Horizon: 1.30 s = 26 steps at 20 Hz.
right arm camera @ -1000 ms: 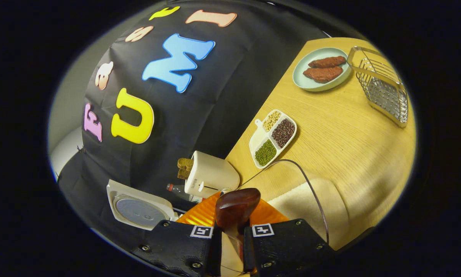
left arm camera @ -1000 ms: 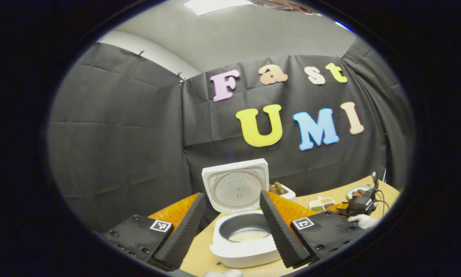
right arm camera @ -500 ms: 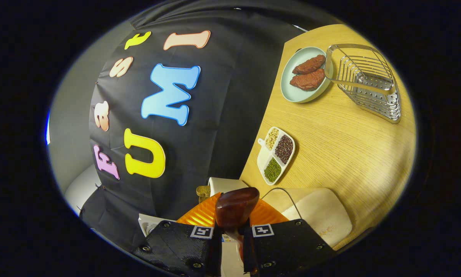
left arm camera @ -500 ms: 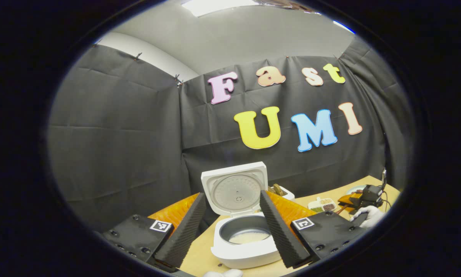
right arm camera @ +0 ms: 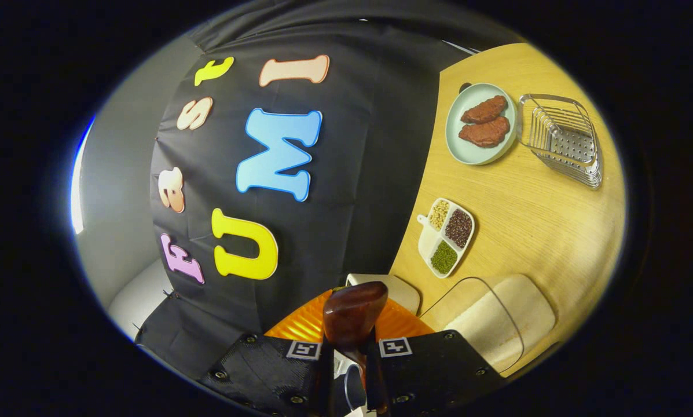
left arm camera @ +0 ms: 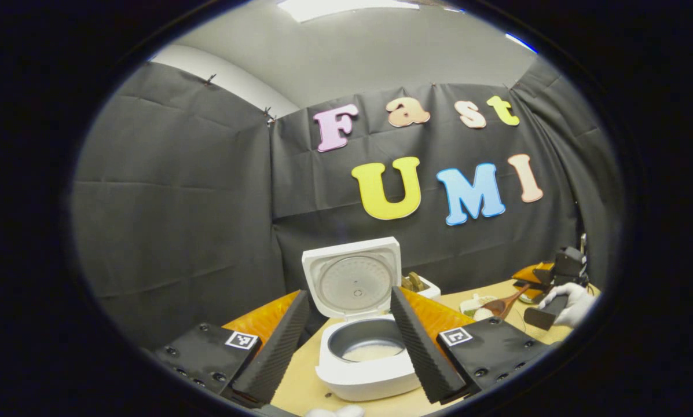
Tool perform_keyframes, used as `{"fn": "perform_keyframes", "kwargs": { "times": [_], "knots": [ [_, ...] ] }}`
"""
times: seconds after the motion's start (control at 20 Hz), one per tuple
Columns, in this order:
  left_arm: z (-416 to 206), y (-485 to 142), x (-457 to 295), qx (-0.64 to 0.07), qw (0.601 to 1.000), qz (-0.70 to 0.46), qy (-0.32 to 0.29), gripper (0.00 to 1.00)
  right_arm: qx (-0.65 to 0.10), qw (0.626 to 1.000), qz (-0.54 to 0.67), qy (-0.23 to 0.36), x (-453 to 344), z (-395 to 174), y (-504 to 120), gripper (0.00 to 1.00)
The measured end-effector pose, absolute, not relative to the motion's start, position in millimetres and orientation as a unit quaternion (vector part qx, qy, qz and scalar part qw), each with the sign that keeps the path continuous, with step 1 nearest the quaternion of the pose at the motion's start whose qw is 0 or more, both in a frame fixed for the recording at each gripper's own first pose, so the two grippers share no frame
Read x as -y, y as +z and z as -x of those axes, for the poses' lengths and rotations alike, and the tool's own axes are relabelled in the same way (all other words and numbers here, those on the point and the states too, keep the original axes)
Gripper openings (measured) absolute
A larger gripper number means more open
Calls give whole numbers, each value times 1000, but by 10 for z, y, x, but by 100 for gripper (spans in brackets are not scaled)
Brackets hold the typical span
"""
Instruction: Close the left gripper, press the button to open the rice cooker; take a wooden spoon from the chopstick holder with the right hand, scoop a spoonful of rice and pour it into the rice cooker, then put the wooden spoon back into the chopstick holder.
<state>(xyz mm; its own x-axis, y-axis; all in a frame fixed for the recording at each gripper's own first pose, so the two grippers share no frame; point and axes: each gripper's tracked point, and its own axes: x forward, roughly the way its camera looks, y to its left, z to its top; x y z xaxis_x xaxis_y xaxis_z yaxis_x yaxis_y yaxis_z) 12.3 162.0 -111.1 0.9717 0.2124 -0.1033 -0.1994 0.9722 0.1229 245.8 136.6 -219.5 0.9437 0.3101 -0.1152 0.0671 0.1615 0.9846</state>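
Observation:
The white rice cooker (left arm camera: 365,370) stands open with its lid (left arm camera: 352,277) upright and rice lying in the pot. My left gripper (left arm camera: 349,301) hovers open in front of it, one finger on each side of the pot. Behind the cooker sits the white chopstick holder (left arm camera: 424,288), also seen as the chopstick holder (right arm camera: 393,289) in the right gripper view. My right gripper (right arm camera: 349,353) is shut on the handle of the dark wooden spoon (right arm camera: 355,315). Far right in the left gripper view, a gloved hand (left arm camera: 572,298) holds the right gripper (left arm camera: 530,279) above the table, with the wooden spoon (left arm camera: 499,306) slanting down and something pale in its bowl.
On the wooden table (right arm camera: 531,231) lie a clear container of rice (right arm camera: 485,321), a divided dish of beans (right arm camera: 447,237), a plate with two pieces of meat (right arm camera: 482,124) and a wire basket (right arm camera: 566,139). Black cloth backs the table.
My right gripper has risen and turned with the spoon; in the left gripper view the spoon now shows lifted off the table. My left gripper has barely moved.

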Motion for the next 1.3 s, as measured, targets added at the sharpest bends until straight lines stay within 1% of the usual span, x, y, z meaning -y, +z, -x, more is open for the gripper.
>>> {"fn": "perform_keyframes", "kwargs": {
  "times": [0.1, 0.3, 0.4, 0.45, 0.5, 0.55, 0.6, 0.65, 0.7, 0.85, 0.9, 1.05, 1.1, 1.15, 1.3],
  "knots": [
    [-74, -1157, -1674, -59, 991, -53, 109, 100, -145, 747, -642, 92, -1525, -2456, -1946, 22],
    [34, -1288, -1796, -69, 989, -43, 125, 100, -160, 748, -632, 122, -2110, -2490, -1550, 22],
    [103, -1331, -1868, -74, 987, -40, 136, 100, -172, 749, -625, 138, -2465, -2500, -1468, 22],
    [122, -1330, -1905, -74, 987, -40, 140, 98, -178, 748, -622, 147, -2648, -2518, -1432, 22],
    [132, -1347, -1932, -75, 986, -40, 145, 99, -181, 747, -621, 154, -2824, -2532, -1402, 22],
    [148, -1355, -1954, -76, 985, -40, 149, 100, -186, 747, -617, 162, -3010, -2543, -1396, 22],
    [153, -1360, -1944, -77, 984, -39, 154, 95, -193, 748, -612, 169, -3190, -2559, -1416, 22],
    [153, -1367, -1950, -79, 984, -38, 157, 95, -202, 750, -605, 175, -3370, -2565, -1463, 22],
    [167, -1382, -1973, -80, 983, -37, 162, 100, -211, 752, -598, 180, -3544, -2575, -1514, 22],
    [191, -1384, -2009, -83, 981, -36, 172, 100, -230, 758, -580, 189, -3923, -2533, -1729, 22],
    [206, -1389, -2026, -84, 980, -37, 175, 98, -230, 763, -572, 193, -3989, -2540, -1761, 22],
    [267, -1427, -2198, -87, 978, -36, 186, 100, -232, 793, -528, 194, -4122, -2559, -1889, 22],
    [326, -1446, -2235, -89, 977, -36, 189, 98, -230, 805, -511, 194, -4139, -2569, -1941, 22],
    [347, -1458, -2249, -92, 977, -36, 190, 100, -230, 818, -491, 194, -4179, -2548, -1979, 22],
    [359, -1496, -2233, -97, 976, -39, 193, 100, -214, 864, -409, 199, -4253, -2514, -2047, 22]
  ]
}}
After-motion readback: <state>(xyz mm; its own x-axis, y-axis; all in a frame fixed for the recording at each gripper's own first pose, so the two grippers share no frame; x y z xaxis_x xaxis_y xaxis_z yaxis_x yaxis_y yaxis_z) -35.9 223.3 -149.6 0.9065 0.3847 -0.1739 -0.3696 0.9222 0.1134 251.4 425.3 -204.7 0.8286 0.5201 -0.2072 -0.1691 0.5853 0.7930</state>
